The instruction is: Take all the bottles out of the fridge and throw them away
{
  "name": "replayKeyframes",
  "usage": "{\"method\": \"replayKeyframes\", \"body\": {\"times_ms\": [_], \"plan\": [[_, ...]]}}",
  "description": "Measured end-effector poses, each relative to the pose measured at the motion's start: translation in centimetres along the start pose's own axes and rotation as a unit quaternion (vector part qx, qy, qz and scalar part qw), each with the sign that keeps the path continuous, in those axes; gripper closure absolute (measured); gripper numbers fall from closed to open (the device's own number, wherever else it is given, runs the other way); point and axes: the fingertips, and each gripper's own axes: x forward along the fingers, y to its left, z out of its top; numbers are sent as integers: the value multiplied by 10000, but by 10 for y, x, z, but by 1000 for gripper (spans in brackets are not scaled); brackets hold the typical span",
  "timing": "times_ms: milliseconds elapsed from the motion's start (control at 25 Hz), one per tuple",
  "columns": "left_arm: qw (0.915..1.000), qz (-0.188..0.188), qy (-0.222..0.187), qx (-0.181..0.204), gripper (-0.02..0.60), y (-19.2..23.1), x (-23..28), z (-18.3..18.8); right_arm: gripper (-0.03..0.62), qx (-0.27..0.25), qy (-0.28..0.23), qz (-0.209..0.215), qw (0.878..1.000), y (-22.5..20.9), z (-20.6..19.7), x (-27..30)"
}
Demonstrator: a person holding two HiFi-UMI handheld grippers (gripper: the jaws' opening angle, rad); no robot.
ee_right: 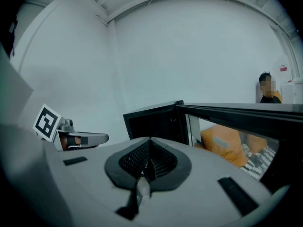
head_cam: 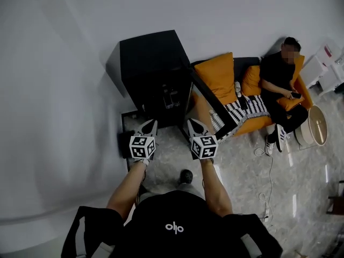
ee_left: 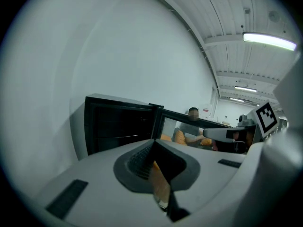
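A small black fridge [head_cam: 153, 71] stands against the white wall with its glass door [head_cam: 210, 104] swung open to the right. Its inside is dark; a few small things [head_cam: 171, 98] show on a shelf, too dim to tell as bottles. My left gripper [head_cam: 150, 124] and right gripper [head_cam: 192, 124] hover side by side just in front of the opening, both shut with nothing in them. The left gripper view has its shut jaws [ee_left: 154, 144] before the fridge [ee_left: 118, 126]. The right gripper view has its shut jaws [ee_right: 148, 148] below the fridge [ee_right: 154, 122] and door [ee_right: 236, 111].
A person [head_cam: 282, 82] sits on an orange sofa [head_cam: 223, 77] right of the fridge door, with a striped blanket [head_cam: 244, 110]. A round wooden-rimmed bin [head_cam: 314, 125] stands at the far right. A cable [head_cam: 267, 171] trails over the marble floor. The white wall runs along the left.
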Motion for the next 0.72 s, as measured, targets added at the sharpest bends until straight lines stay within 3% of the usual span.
{"method": "replayKeyframes", "body": {"times_ms": [360,720], "plan": [[9987,507,-42,-91,575,-12,22,6,586,-188,364,540,9977,-27,4,21],[9976,679,5,-162,575,39,20,3,586,-345,724,663,9946,-7,-13,75]]}}
